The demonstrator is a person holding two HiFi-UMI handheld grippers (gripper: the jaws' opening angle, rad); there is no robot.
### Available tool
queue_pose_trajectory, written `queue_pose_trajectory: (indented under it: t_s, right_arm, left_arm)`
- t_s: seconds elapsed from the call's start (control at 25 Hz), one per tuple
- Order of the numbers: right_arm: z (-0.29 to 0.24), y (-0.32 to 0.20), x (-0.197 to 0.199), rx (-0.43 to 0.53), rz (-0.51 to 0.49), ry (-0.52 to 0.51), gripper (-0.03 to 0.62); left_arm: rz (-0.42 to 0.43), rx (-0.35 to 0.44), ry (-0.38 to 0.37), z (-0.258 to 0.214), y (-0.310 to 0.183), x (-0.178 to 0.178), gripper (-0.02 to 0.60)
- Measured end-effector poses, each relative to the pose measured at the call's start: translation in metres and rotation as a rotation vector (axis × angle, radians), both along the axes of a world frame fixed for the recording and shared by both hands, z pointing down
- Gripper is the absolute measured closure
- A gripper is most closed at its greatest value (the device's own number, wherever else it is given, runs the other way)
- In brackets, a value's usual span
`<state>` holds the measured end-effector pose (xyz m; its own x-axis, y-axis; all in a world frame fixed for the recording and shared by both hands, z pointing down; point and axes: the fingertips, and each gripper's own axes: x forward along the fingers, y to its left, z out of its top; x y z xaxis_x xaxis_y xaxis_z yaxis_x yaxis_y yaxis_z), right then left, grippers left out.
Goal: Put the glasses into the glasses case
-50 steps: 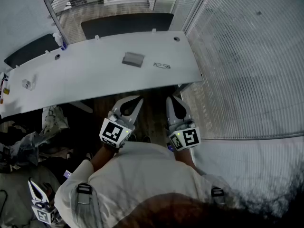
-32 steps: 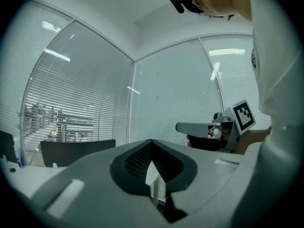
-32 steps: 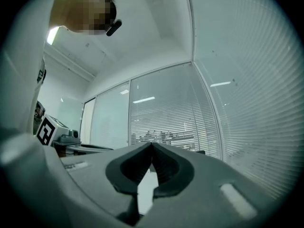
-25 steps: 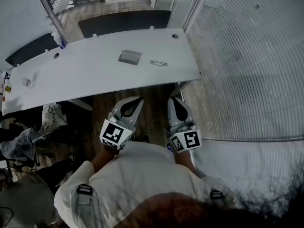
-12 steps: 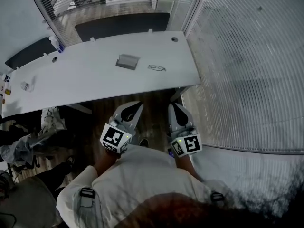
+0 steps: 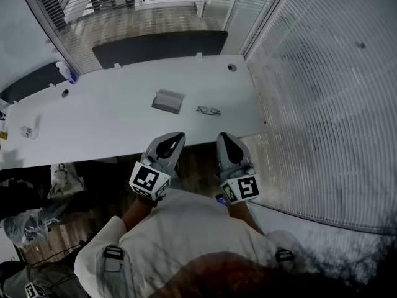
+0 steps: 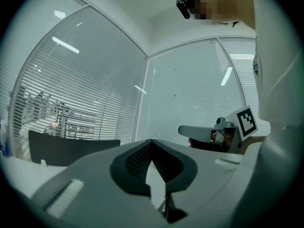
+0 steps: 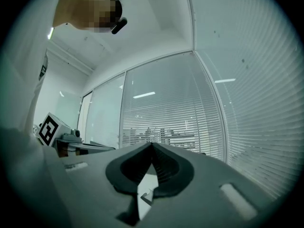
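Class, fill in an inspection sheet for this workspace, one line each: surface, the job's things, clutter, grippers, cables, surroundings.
Surface: white table, mostly bare.
Job's things: glasses lie on the table; grey case lies to their left, apart from them.
Clutter: small item at the far left; bottle at the back left edge.
Grippers: left gripper and right gripper both have fingers shut and hold nothing; they are at the table's near edge, short of the glasses.
Cables: nothing seen on the table.
Surroundings: glass walls with blinds; dark panel behind the table; bag on the floor.
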<state>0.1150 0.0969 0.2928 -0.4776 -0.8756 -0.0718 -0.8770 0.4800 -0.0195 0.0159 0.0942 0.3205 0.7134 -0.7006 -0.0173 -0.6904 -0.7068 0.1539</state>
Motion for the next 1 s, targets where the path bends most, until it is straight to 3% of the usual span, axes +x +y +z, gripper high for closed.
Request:
queue_pose_trajectory:
  t_s: [0.2, 0.36, 0.52, 0.72, 1.0]
  right_arm:
    - [-0.007, -0.06, -0.028, 0.005, -0.006, 0.012, 0.592]
    - [-0.003, -0.093, -0.043, -0.01, -0.014, -0.02, 0.592]
    - [-0.004, -0.115, -0.037, -0.006, -0.016, -0.01, 0.592]
    - [-0.003, -0.139, -0.023, -0.015, -0.006, -0.007, 0.592]
    - [-0.002, -0.153, -0.019, -0.002, -0.046, 0.004, 0.592]
  left_arm:
    - [0.0, -0.003, 0.012, -0.005, -0.056, -0.021, 0.583]
    - [0.042, 0.002, -0.008, -0.004, -0.088, -0.018, 0.583]
    - [0.027, 0.054, -0.022, -0.016, -0.114, -0.017, 0.583]
    - [0.044, -0.006, 0.032, -0.015, -0.134, -0.006, 0.583]
    - [0.047, -0.001, 0.001, -0.013, -0.152, 0.007, 0.583]
